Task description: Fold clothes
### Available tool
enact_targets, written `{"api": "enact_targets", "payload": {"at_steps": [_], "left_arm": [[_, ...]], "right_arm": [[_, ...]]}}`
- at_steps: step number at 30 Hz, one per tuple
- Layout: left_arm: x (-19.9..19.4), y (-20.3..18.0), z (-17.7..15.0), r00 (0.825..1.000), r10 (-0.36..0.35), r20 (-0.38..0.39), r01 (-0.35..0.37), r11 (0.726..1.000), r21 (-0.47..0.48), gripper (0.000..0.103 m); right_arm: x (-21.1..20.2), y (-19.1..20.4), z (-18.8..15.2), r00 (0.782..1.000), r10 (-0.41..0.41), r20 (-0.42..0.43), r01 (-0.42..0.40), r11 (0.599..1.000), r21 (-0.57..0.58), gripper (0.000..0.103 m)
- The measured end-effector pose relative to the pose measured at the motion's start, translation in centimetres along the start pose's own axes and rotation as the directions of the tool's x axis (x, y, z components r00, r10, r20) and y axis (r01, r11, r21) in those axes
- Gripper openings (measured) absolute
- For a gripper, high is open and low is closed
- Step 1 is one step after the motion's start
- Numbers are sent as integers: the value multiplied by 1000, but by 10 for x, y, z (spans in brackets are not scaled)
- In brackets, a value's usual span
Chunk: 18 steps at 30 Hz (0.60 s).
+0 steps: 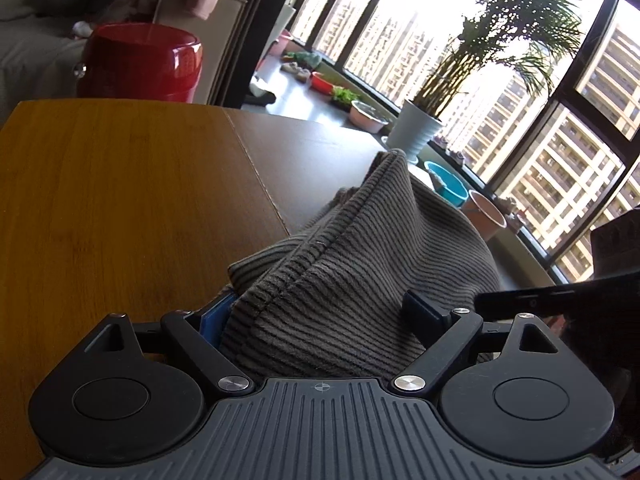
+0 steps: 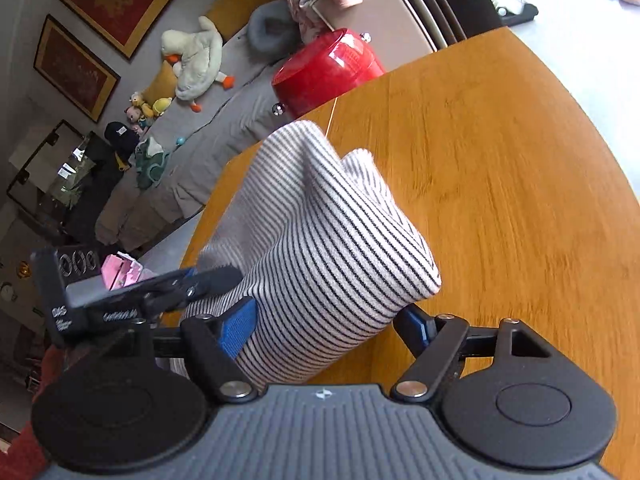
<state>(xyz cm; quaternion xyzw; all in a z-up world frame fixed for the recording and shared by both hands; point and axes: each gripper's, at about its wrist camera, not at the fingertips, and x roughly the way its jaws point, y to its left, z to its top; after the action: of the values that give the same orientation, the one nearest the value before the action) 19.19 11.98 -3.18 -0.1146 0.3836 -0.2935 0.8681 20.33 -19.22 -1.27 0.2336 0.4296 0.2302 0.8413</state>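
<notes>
Striped garment (image 2: pixel 320 248) bunched, windows (image 1: pixel 460 40) left view, sofa (image 2: pixel 224 120) right view

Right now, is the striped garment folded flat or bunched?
Bunched: the striped garment stands up in loose humps off the table, between both grippers' fingers.
</notes>
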Motion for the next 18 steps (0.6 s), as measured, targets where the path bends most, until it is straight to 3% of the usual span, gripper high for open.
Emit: {"api": "enact_targets", "payload": {"at_steps": [7,11,14,18], "left_arm": [[-3,-25,-26,992,-120,-44,120,993,4,92],[4,-39,-34,981,-188,-53,188,982,-9,93],[6,-48,-40,969,-237,-69,237,971,0,93],[-14,-52,-44,968,-247,-39,248,968,36,93]], "right_arm": [[20,7,32,989,-131,67,138,985,-102,76],[26,20,39,974,-199,110,218,955,-201,81],[18,29,37,965,-223,141,253,933,-255,81],[0,36,30,952,-242,187,290,908,-304,81]]}}
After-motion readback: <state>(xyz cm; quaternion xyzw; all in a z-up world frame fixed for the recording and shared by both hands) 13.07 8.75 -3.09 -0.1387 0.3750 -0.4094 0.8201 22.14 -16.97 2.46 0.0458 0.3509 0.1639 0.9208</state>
